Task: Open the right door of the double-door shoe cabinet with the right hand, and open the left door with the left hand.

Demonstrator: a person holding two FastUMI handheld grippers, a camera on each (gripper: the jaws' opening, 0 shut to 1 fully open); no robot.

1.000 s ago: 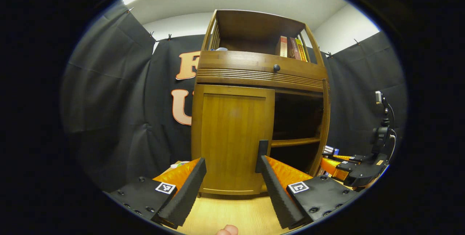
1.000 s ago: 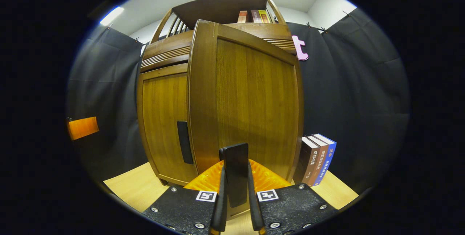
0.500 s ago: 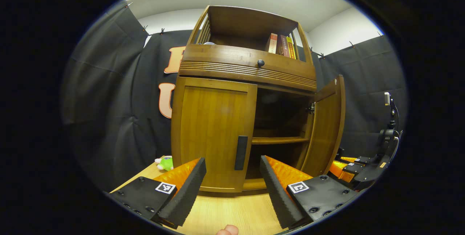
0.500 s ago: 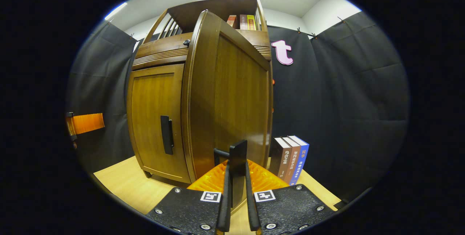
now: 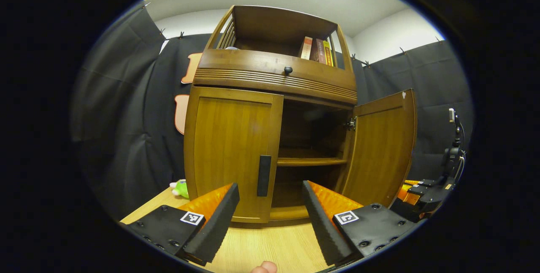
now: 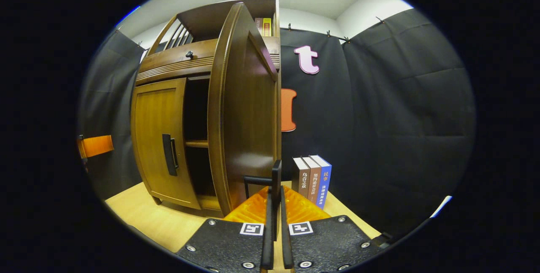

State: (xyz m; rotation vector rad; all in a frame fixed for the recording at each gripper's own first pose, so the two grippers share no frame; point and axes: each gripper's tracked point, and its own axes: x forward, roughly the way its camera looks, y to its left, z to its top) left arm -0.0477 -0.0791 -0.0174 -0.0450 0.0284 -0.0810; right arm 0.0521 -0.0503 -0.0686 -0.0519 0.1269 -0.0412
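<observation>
At the front of the shoe cabinet [image 5: 274,83], which stands on the desk [image 5: 270,247], the task looks roughly half done. Right door [image 5: 379,150] is swung well out on its hinge, interior and shelf [image 5: 310,161] exposed; in the right gripper view it stands nearly edge-on. Right claw [image 6: 274,188] is clenched on the right door's handle [image 6: 275,176], both fingers pressing the dark bar, so that door is not yet let go. Left door [image 5: 232,155] sits flush w/ the frame, closed; its handle [image 5: 264,176] is untouched. Left claw [image 5: 270,199] is released, fingers spread wide, facing the cabinet just short of the left door, handle lying between the fingers in the left gripper view but apart from both. Remaining, by my judgement: release right door, bring left claw onto the left handle, close, pull outward along the hinge arc. Other items noted: books [image 6: 312,180] upright on the desk beside the cabinet's right side, more books [image 5: 316,49] on the top shelf, drawer knob [image 5: 288,70], green toy [image 5: 180,188] at the cabinet's left. Nothing seen obstructing the left door's swing, though the toy is near.
</observation>
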